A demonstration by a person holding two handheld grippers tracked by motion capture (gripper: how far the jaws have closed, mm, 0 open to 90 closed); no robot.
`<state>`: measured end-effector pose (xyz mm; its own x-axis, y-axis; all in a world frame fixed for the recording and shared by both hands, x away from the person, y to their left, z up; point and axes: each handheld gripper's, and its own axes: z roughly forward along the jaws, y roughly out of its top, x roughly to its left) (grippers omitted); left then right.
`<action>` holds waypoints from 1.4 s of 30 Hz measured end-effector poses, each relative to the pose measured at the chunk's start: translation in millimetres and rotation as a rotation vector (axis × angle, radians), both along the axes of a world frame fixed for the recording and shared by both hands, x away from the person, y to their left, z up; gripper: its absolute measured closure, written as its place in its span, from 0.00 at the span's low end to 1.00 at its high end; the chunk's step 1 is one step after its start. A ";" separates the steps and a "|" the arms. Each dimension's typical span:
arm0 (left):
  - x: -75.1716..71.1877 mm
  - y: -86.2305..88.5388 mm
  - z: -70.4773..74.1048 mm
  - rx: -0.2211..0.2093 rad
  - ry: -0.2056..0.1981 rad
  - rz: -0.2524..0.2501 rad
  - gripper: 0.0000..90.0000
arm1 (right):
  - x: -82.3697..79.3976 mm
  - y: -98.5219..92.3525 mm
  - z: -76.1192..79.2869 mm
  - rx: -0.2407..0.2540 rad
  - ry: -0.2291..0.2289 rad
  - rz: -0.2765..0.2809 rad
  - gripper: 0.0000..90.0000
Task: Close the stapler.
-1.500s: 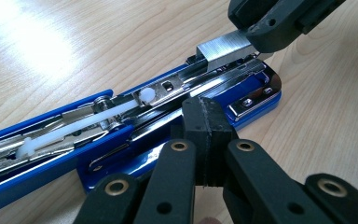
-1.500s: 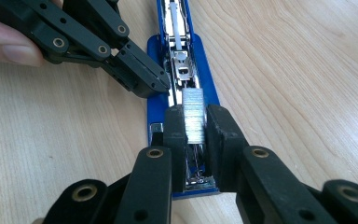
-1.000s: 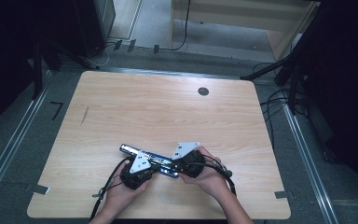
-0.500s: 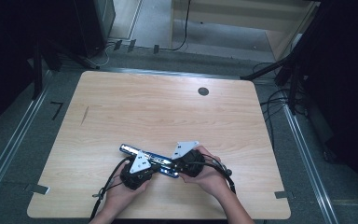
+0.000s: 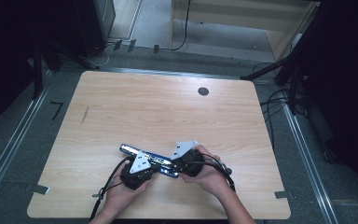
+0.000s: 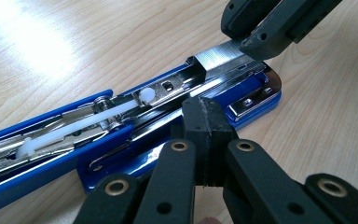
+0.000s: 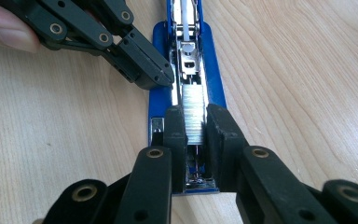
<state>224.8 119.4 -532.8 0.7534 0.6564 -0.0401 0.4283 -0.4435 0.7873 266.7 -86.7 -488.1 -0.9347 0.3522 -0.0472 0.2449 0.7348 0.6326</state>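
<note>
A blue stapler [image 5: 142, 154] lies swung open and flat on the wooden table [image 5: 168, 112] near its front edge. Its metal magazine [image 6: 168, 91] faces up, with a white pusher rod [image 6: 98, 114] along it. My right gripper [image 7: 196, 123] is shut on a silver strip of staples [image 7: 193, 109] that sits in the magazine's front end. My left gripper [image 6: 208, 126] is shut with nothing between its pads, and its tip rests against the side of the stapler's rail [image 6: 158, 123]. From above, the left gripper [image 5: 154, 167] and the right gripper [image 5: 175, 169] meet over the stapler, each in a hand.
A dark round cable hole [image 5: 203, 91] sits near the table's far edge. Black cables [image 5: 107, 186] trail off the front edge beside the forearms. Metal rails [image 5: 9, 149] and dark stands flank the table on the floor.
</note>
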 end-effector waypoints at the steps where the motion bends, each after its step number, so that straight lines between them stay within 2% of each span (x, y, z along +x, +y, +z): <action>1: 0.0 0.0 0.0 0.000 0.000 0.000 1.00 | 0.0 0.0 0.0 0.000 0.000 0.000 0.89; 9: -0.1 0.0 0.0 0.002 -0.001 0.000 1.00 | 2.5 1.3 -0.2 -0.007 0.014 0.001 0.89; 21: -0.1 0.0 0.0 0.001 -0.001 0.000 1.00 | 2.6 0.7 0.8 -0.015 0.006 0.026 0.89; 34: 0.0 0.0 0.1 0.002 -0.002 -0.001 1.00 | 4.4 2.4 4.2 -0.052 0.010 0.049 0.89; 38: 0.0 0.0 0.0 0.002 -0.003 -0.001 1.00 | 3.8 3.6 5.0 -0.073 0.026 0.038 0.89; 42: 0.0 -0.1 0.0 0.000 -0.003 0.000 1.00 | 4.3 3.1 6.6 -0.064 0.029 0.036 0.89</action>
